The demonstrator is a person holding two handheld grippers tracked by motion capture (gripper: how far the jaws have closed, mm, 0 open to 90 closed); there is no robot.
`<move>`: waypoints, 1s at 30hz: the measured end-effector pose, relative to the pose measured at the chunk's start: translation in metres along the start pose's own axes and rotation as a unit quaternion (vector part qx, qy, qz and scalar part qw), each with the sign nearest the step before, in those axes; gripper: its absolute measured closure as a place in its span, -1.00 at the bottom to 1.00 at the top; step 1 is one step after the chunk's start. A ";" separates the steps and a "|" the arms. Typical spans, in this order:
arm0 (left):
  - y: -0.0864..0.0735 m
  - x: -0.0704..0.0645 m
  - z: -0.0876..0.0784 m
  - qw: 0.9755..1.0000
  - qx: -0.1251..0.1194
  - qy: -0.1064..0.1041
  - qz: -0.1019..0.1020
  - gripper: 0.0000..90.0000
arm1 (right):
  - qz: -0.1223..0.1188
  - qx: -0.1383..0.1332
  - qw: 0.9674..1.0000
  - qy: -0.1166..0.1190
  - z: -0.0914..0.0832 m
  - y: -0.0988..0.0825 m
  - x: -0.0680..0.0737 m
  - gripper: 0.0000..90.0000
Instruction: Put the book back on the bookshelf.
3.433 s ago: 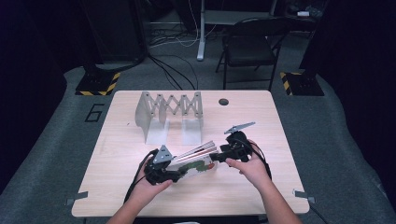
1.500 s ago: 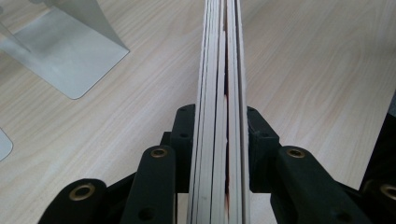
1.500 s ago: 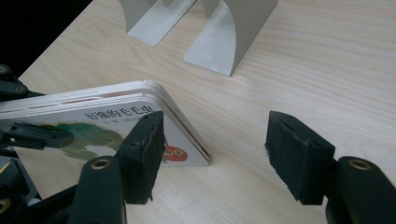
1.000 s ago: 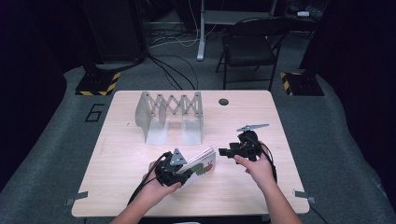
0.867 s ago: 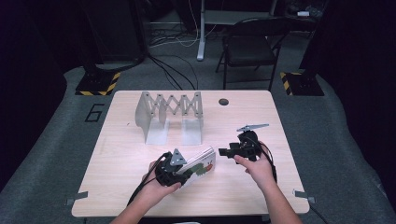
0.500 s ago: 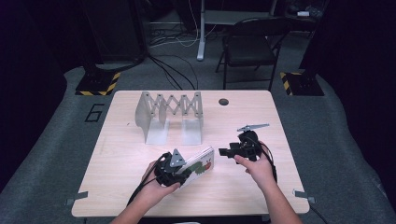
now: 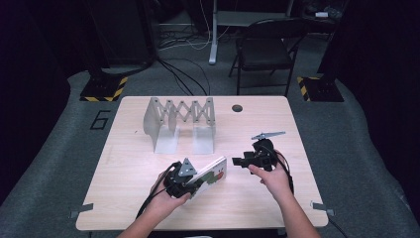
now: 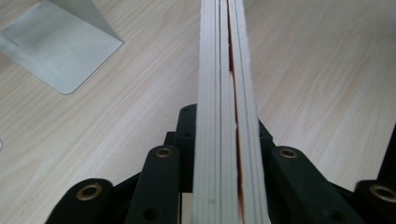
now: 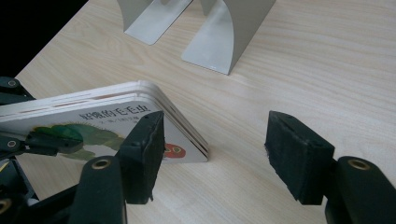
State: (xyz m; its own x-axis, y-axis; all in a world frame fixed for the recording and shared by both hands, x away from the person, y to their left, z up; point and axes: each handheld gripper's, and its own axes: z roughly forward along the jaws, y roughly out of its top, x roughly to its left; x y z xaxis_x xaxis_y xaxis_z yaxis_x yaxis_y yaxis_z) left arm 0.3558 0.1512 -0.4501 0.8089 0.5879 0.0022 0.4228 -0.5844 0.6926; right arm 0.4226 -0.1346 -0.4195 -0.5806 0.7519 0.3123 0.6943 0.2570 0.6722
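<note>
On the table: everything sits on a pale wooden table (image 7: 148, 198) ringed by dark floor.
Table: light wood grain, with a small dark round hole (image 7: 237, 107) near its far edge, right of centre.
Rack: a grey metal folding rack (image 7: 179, 121) stands on the far half, left of centre; a scissor lattice joins its upright plates, and two flat feet reach toward the near side. The right gripper view shows those feet (image 9: 219, 46) on the wood beyond the book.
Book: a thick board book (image 7: 210, 174) with white page edges and a green caterpillar picture on its cover lies in the near middle of the table, well apart from the rack. It is tilted, the right end low at the tabletop, the left end up in the left tongs. Seen edge-on in the left gripper view, its stacked pages (image 8: 224, 93) run straight away between the jaws.
Left gripper (image 7: 190, 184): near side, left of centre, held by the person's left hand; its jaws have just been closing and now clamp the book's left end from both sides.
Right gripper (image 7: 240, 161): near side, right of the book, in the right hand; its jaws stand apart with nothing between the pads, the left pad (image 9: 147, 149) just in front of the book's corner, not pressing it.
</note>
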 end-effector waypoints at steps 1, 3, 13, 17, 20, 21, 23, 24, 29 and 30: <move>0.000 0.000 0.000 1.000 -0.001 -0.001 0.002 0.66 | -0.001 0.000 1.000 0.000 0.000 0.000 0.000 -0.17; 0.000 -0.001 0.000 1.000 0.000 -0.005 0.002 0.67 | -0.001 0.000 1.000 0.000 0.000 0.000 0.000 -0.17; 0.002 -0.004 0.000 1.000 0.005 -0.007 0.013 0.69 | 0.007 0.003 1.000 0.000 -0.001 0.000 0.000 -0.17; 0.003 -0.006 0.001 1.000 0.004 -0.001 0.024 0.69 | 0.010 0.001 1.000 0.000 -0.002 0.000 0.000 -0.17; 0.005 -0.008 0.000 1.000 0.004 -0.001 0.026 0.69 | 0.012 0.000 1.000 -0.001 -0.003 0.000 0.000 -0.17; 0.005 -0.008 0.000 1.000 0.007 -0.004 0.027 0.69 | 0.012 0.000 1.000 -0.001 -0.003 0.000 -0.001 -0.17; 0.006 -0.008 -0.001 1.000 0.007 -0.010 0.026 0.70 | 0.013 -0.002 1.000 -0.001 -0.004 0.000 -0.001 -0.17; 0.007 -0.008 -0.001 1.000 0.009 -0.013 0.023 0.69 | 0.012 -0.003 1.000 -0.001 -0.004 0.000 -0.002 -0.17; 0.010 -0.006 -0.004 1.000 0.001 -0.016 0.020 0.70 | 0.016 -0.005 1.000 -0.003 -0.005 0.000 -0.003 -0.17; 0.011 -0.006 -0.005 1.000 -0.001 -0.016 0.017 0.69 | 0.015 -0.006 1.000 -0.003 -0.006 0.000 -0.004 -0.17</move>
State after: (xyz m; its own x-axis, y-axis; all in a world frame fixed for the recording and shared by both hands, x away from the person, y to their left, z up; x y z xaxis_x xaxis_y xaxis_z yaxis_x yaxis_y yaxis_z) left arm 0.3534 0.1442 -0.4392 0.8358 0.5491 0.0032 0.3932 -0.6026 0.6945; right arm 0.4224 -0.1411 -0.4169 -0.5575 0.7626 0.3282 0.7062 0.2278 0.6703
